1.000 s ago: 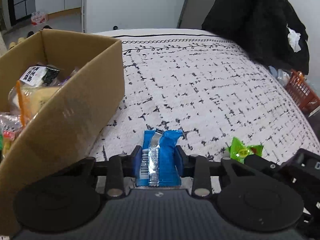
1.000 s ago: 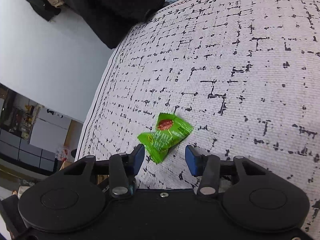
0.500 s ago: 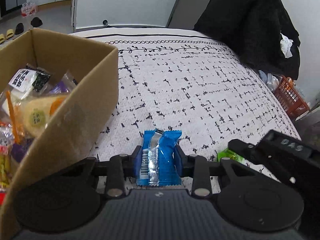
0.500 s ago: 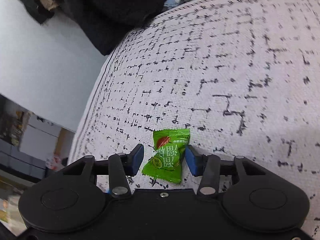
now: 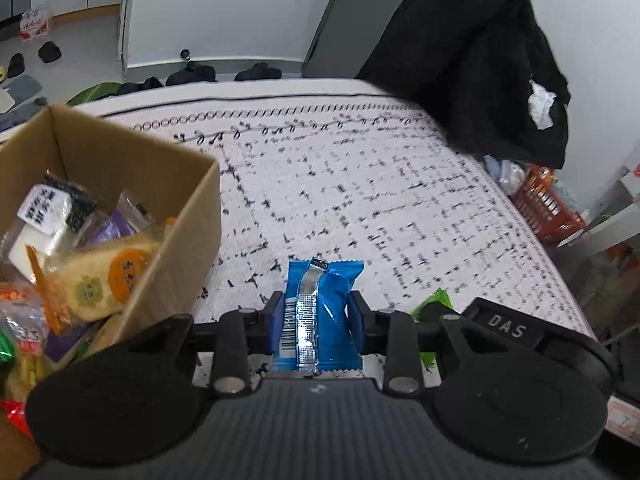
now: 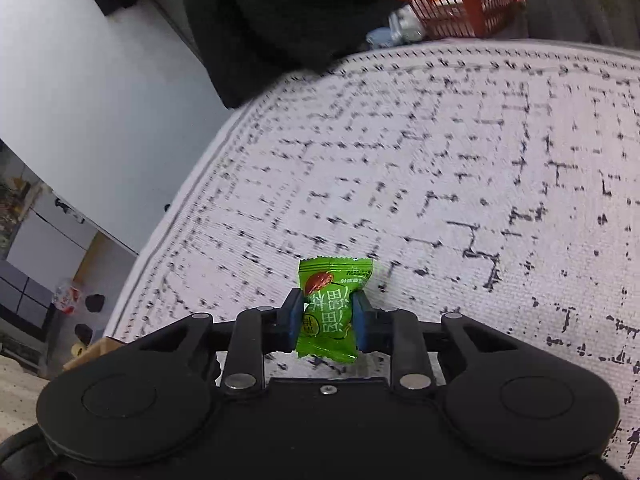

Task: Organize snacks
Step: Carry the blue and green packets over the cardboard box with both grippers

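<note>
My left gripper [image 5: 318, 314] is shut on a blue snack packet [image 5: 320, 312] with a silver seam, held above the patterned cloth just right of the cardboard box [image 5: 180, 248]. The box holds several wrapped snacks [image 5: 108, 276]. My right gripper [image 6: 327, 318] is shut on a small green candy packet [image 6: 330, 312] with a red nut picture, lifted a little off the cloth. In the left wrist view the right gripper's black body [image 5: 504, 326] lies at the lower right, and a green corner of the candy [image 5: 434, 306] shows beside it.
A white cloth with black marks [image 5: 360, 184] covers the surface. A black garment [image 5: 472, 60] hangs at the far right edge. An orange basket [image 5: 548, 208] stands beyond the right edge. Shoes lie on the floor behind [image 5: 188, 76].
My right gripper has closed its fingers on the green candy packet and raised it. My left gripper has risen higher with the blue packet, beside the box.
</note>
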A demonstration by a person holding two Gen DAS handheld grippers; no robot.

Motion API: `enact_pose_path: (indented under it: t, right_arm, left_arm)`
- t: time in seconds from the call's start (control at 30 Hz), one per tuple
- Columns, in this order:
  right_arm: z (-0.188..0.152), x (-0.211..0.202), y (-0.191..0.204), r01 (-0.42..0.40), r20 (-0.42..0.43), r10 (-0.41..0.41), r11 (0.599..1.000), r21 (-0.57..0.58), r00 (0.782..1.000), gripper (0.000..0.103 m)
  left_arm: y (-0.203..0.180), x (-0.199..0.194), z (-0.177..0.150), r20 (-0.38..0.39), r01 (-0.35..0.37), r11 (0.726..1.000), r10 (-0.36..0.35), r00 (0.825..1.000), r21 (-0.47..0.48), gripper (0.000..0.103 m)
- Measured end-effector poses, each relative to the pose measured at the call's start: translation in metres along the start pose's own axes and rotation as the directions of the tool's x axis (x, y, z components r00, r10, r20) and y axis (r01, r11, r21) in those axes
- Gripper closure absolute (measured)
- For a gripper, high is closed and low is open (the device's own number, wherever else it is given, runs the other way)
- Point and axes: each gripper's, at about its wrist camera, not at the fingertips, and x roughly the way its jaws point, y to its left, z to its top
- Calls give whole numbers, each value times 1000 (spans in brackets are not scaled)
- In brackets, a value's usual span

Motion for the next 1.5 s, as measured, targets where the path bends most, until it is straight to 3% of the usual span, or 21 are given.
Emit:
enact_pose_path:
  t: [0.27,0.83,1.2,1.5]
  right_arm:
    - [1,-14,22,-18,23,19,999,-41,1000,78]
    - [-18,-53,103,-58,44,71,970,-236,997,77]
    - [-34,-84,150,-107,47,132,927,-359,990,77]
    - [-57,-79,181,-136,6,153,895,-426,988,77]
  left_arm:
    - [13,-37,22,47,18,1000,-18,999,-2,70]
    - [92,-104,57,119,-70,996,76,990,-59,70]
    - [135,-130,58,81,-92,991,100,992,-92,70]
    - [162,-132,46,-27,-79,980,75,997,-181,70]
